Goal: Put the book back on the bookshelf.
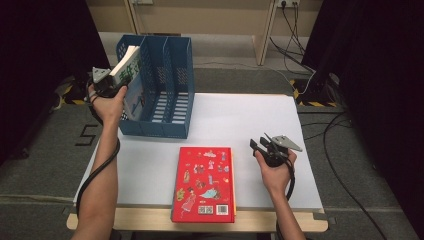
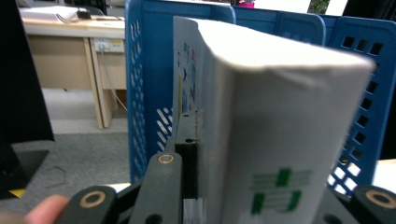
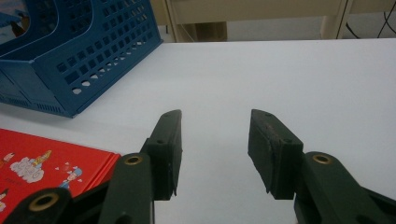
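Observation:
A thick white book (image 1: 127,67) with green print on its spine (image 2: 275,116) leans in the leftmost slot of the blue file rack (image 1: 170,85), its top sticking out above the rim. My left gripper (image 1: 107,82) is shut on this book from the rack's left side. One black finger (image 2: 188,154) presses flat on the cover, and the other is hidden behind the book. A red picture book (image 1: 205,182) lies flat at the table's near edge. My right gripper (image 3: 215,149) stands open just right of it, low over the white tabletop, with nothing between its fingers.
The rack (image 3: 60,51) stands at the back left of the white table (image 1: 240,120), and its two right-hand slots hold nothing. The red book's corner (image 3: 42,158) lies close to the left of my right gripper (image 1: 260,143). Cables run across the floor on the right.

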`<act>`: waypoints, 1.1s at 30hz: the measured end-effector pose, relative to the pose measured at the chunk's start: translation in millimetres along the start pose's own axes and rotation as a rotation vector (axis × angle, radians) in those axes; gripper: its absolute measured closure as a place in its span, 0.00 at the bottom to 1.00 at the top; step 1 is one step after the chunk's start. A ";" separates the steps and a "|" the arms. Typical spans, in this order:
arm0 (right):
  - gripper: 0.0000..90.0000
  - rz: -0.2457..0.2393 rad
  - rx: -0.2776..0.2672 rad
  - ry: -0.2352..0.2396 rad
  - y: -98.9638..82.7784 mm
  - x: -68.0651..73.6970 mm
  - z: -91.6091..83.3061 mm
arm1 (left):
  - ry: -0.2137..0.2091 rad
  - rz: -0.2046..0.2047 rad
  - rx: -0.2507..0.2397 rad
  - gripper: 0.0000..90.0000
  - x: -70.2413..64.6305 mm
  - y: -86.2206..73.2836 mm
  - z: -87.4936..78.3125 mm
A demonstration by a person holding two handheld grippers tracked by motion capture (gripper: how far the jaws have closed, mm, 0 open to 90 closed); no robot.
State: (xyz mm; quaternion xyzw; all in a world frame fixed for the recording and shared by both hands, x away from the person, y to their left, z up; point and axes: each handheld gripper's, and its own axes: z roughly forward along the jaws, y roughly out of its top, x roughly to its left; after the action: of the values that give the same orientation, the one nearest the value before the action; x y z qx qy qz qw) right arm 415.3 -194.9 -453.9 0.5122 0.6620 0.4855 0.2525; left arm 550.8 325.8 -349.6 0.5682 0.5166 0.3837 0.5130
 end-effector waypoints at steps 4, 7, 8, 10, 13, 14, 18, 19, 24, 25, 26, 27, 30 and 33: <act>0.62 0.000 0.003 0.004 -0.9 0.4 1.2 | 0.021 0.014 -0.034 0.82 4.1 0.8 0.6; 0.62 0.004 0.003 0.002 -1.0 0.6 1.2 | 0.024 0.022 -0.065 0.82 5.3 -0.4 0.3; 0.62 0.001 0.002 0.002 -1.0 0.4 1.4 | 0.024 0.029 -0.075 0.82 5.6 -0.7 0.4; 0.62 -0.001 0.001 0.001 -1.4 0.9 2.2 | 0.031 0.036 -0.089 0.82 5.9 0.7 2.5; 0.62 0.000 0.005 0.003 -1.9 1.4 2.6 | 0.040 0.041 -0.101 0.82 6.5 1.1 4.8; 0.62 -0.002 0.004 0.003 -2.2 1.6 3.0 | 0.042 0.044 -0.107 0.82 6.9 0.7 6.1; 0.62 -0.001 0.008 0.004 -2.4 1.1 3.0 | 0.066 0.067 -0.136 0.82 6.8 -3.7 11.7; 0.62 -0.003 0.005 0.005 -2.7 0.4 3.6 | 0.070 0.072 -0.130 0.82 7.5 -5.0 15.0; 0.62 -0.003 0.007 0.006 -3.2 0.9 4.0 | 0.069 0.077 -0.125 0.81 7.0 -13.8 21.8; 0.62 -0.003 0.007 0.006 -3.2 0.9 4.0 | 0.069 0.077 -0.125 0.81 7.0 -13.8 21.8; 0.62 -0.004 0.006 0.006 -3.0 0.2 3.7 | 0.067 0.070 -0.128 0.81 7.0 -16.5 22.1; 0.62 -0.004 0.006 0.006 -3.0 0.2 3.7 | 0.067 0.070 -0.128 0.81 7.0 -16.5 22.1; 0.62 -0.001 0.006 0.002 -3.1 0.0 2.5 | 0.074 0.090 -0.107 0.81 5.5 -14.6 21.3; 0.62 0.000 0.003 0.002 -2.7 0.0 1.5 | 0.059 0.075 -0.089 0.80 8.2 -13.8 19.8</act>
State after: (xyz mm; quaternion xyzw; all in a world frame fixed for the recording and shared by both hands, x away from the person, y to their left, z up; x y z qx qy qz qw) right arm 415.4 -194.3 -456.9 0.5120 0.6631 0.4850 0.2509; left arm 568.6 329.3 -367.5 0.5523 0.4924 0.4419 0.5073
